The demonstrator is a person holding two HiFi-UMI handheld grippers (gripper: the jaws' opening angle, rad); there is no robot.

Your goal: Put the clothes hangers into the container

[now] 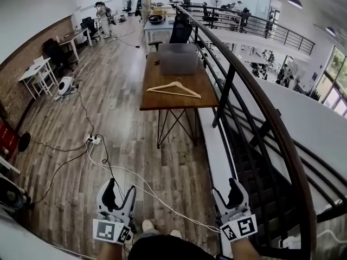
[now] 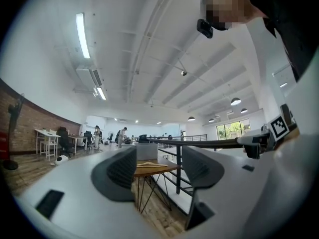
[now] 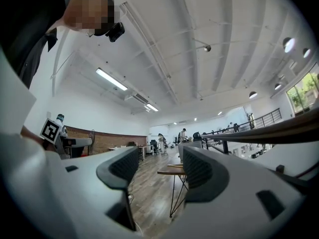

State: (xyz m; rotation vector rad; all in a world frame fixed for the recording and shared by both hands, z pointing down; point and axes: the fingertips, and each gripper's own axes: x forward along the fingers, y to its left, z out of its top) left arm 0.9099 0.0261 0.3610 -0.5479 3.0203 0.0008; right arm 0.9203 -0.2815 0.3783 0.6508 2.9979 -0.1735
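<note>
Wooden hanger (image 1: 174,89) lies flat on the table (image 1: 152,99), just before the grey container (image 1: 179,58) at the far end. Its long axis runs crosswise and its hook points toward the container. Table is well ahead, roughly centred between both tools, neither clearly nearer. Left gripper (image 1: 118,191) and right gripper (image 1: 229,191) are held low and level, jaws wide apart, nothing between them.

Bright even room, ceiling strip lights (image 2: 83,35) glaring, window (image 1: 332,85) daylight, strong fisheye curvature, dark vignetted corners
</note>
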